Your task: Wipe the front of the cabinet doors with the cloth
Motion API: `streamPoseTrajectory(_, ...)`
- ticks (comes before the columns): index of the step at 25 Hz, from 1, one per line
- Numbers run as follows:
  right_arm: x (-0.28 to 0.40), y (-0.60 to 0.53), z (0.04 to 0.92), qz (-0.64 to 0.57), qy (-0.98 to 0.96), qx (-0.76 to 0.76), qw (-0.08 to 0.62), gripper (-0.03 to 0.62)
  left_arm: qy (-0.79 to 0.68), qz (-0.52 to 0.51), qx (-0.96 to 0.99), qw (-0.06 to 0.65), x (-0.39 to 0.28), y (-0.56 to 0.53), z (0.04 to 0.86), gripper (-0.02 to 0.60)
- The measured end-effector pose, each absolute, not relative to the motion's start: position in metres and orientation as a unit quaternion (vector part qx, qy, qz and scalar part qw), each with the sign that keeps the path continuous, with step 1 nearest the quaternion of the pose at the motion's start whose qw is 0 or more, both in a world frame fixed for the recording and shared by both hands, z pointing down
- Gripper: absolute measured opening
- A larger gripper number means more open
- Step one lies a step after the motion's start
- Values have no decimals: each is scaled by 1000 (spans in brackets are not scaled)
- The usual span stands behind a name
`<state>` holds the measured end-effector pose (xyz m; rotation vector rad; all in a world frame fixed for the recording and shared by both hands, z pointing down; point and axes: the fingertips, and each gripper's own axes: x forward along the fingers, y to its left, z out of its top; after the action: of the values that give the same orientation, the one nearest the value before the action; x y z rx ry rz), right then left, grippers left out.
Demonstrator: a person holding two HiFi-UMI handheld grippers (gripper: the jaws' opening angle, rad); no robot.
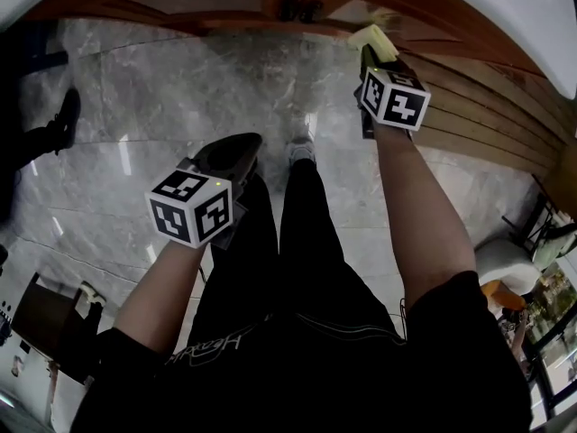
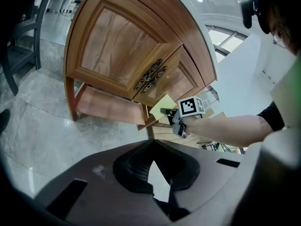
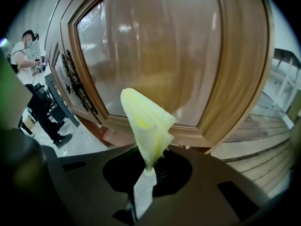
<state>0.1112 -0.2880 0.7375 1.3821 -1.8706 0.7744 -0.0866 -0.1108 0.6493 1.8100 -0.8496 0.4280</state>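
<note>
The right gripper (image 3: 149,169) is extended forward on the right forearm (image 1: 422,210), close to the cabinet (image 3: 155,46). Its jaws are closed on the cloth (image 3: 146,121), which stands up from them just in front of the cabinet door's lower rail. The left gripper (image 2: 153,147) is held well back from the cabinet, nearer the body, on the left forearm (image 1: 160,287). Its jaws meet at the tips with nothing between them and point toward the cabinet.

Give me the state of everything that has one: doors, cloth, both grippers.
cabinet doors: both closed, handles side by side at the middle.
cloth: bunched, pinched at one end, by the door's lower rail; contact unclear.
right gripper: shut on the cloth.
left gripper: shut, empty, away from the cabinet.
</note>
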Motion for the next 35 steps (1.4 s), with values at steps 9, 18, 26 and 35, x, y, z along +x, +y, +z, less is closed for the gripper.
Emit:
streamPoseTrajectory(9, 183, -282, 731, 301, -695, 571, 317, 40, -340, 195, 763, 515, -44, -111, 648, 6)
streamPoseTrajectory(18, 241, -279, 728, 302, -680, 593, 309, 40, -323, 205, 773, 505, 6, -114, 647, 6)
streamPoseTrajectory(26, 252, -258, 697, 289, -705, 557, 330, 40, -361, 219, 787, 449, 19, -139, 610, 6)
streamPoseTrajectory(35, 229, -198, 569, 327, -776, 482, 241, 40, -380, 229, 823, 354, 34, -144, 519, 6)
